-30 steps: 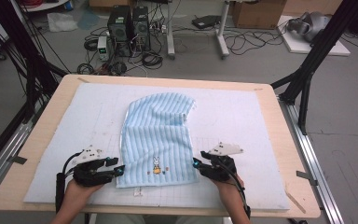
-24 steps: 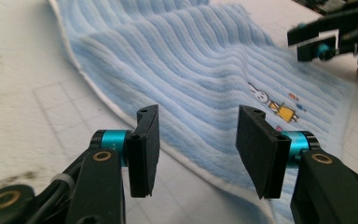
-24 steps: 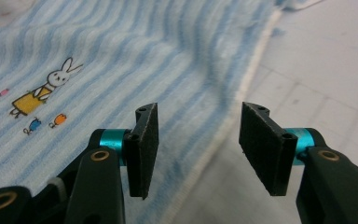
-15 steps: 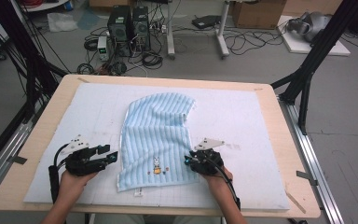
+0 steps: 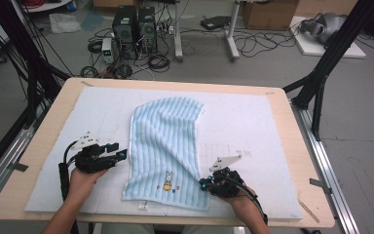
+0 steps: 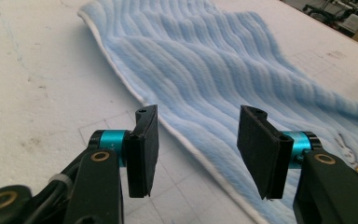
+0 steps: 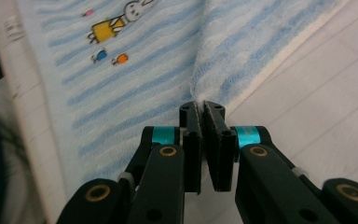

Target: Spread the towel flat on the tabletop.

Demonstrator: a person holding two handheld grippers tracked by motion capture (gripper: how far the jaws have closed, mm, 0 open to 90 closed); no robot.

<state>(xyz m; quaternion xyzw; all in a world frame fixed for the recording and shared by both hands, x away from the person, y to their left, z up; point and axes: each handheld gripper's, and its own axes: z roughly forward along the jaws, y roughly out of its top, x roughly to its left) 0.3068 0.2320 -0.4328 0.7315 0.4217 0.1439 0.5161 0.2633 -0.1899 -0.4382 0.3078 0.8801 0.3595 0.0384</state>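
Observation:
A light blue striped towel (image 5: 165,141) with a small rabbit picture lies flat on the white foam mat (image 5: 258,126). My left gripper (image 5: 120,153) hovers open just off the towel's left edge. In the left gripper view its jaws (image 6: 198,140) stand apart over the white hem of the towel (image 6: 214,60), with nothing pinched. My right gripper (image 5: 203,184) sits at the towel's lower right corner. Its jaws have just been closing, and in the right gripper view they (image 7: 203,112) press together on the raised edge of the towel (image 7: 135,79).
The mat covers most of a wooden table (image 5: 304,146). Black frame posts (image 5: 321,83) stand at the table's far corners. Computer towers (image 5: 136,24) and cables lie on the floor beyond. Bare mat lies to the left and right of the towel.
The left gripper has moved away from the table's near edge, along the towel's left side. The right gripper has shifted left to the towel's corner and closed on its edge.

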